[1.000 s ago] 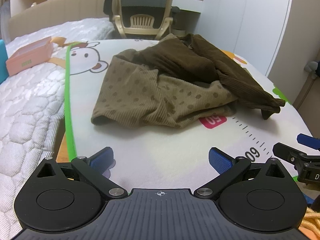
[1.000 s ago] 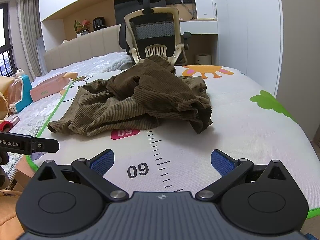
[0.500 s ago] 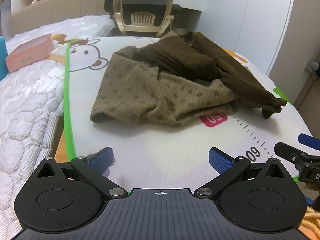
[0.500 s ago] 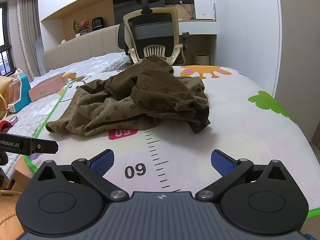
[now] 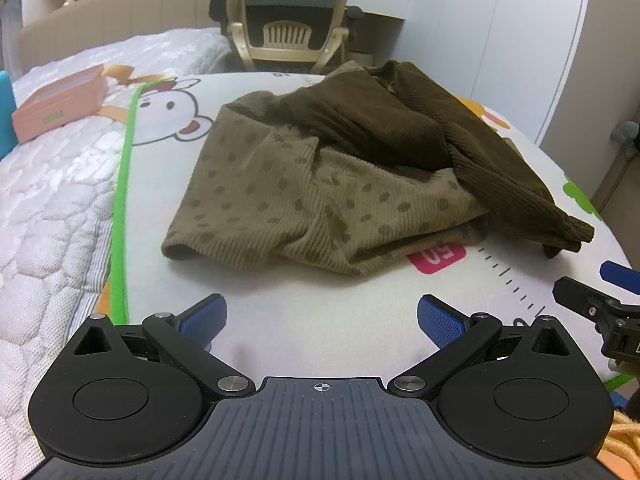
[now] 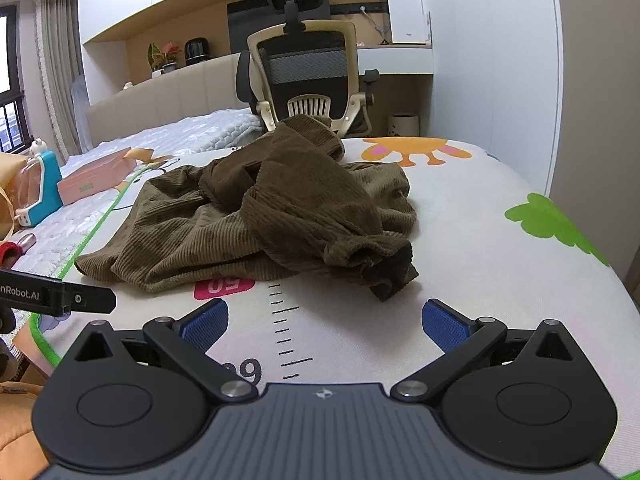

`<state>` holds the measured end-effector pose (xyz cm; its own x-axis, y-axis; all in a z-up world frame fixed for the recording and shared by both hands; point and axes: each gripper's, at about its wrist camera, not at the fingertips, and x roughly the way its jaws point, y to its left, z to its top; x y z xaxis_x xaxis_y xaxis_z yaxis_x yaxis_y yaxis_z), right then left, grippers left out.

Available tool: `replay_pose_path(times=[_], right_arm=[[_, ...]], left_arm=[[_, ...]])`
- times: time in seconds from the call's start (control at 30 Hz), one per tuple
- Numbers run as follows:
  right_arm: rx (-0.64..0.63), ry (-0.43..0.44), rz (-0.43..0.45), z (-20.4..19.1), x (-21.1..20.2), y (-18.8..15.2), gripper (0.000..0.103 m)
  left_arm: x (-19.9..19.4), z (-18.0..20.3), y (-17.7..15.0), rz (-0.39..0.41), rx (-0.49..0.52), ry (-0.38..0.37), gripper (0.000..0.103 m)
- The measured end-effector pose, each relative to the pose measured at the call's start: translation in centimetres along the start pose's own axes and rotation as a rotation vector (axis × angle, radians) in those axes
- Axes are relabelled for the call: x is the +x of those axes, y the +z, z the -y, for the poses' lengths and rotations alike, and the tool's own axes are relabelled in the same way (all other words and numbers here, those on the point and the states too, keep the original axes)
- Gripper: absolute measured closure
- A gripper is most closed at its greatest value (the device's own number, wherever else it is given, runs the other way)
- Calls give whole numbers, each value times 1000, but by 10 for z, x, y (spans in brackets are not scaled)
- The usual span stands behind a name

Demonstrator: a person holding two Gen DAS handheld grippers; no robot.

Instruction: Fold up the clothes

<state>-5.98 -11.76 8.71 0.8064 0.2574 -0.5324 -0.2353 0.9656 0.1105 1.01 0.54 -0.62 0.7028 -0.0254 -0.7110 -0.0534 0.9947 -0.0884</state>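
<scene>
A crumpled brown corduroy garment [image 5: 360,172] lies in a heap on a printed play mat [image 5: 320,320]. Its lighter side has dark dots, and a darker ribbed sleeve [image 5: 520,200] trails to the right. In the right wrist view the same garment [image 6: 280,208] sits ahead, its cuff [image 6: 384,272] nearest my fingers. My left gripper [image 5: 322,314] is open, a short way before the garment's near hem. My right gripper [image 6: 326,322] is open too, just short of the cuff. Nothing is between either pair of blue pads.
An office chair [image 6: 308,76] stands behind the mat. A quilted mattress [image 5: 48,200] with a pink box [image 5: 60,108] lies to the left. A blue and white item [image 6: 40,188] sits at far left. A white wall [image 6: 500,60] runs along the right.
Both grippers have moved forward toward the garment, which now looks larger in each view. Both stay open and the garment has not shifted.
</scene>
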Motion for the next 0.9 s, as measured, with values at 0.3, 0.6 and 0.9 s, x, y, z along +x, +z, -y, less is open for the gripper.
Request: replay_pose_path(times=[0.3,0.6,0.9], right_arm=[[-1,0,2,-3,-1,-3,0],[4,0,0,-4,0,-3,0],[-29,1,-7,-3,4,0,0]], left_arm=[[0,-1,-4,-4,2,5,0],[-1,-5,-3,-9,-3,6,0],[1,-10,-2,-14,-19,-12,0]])
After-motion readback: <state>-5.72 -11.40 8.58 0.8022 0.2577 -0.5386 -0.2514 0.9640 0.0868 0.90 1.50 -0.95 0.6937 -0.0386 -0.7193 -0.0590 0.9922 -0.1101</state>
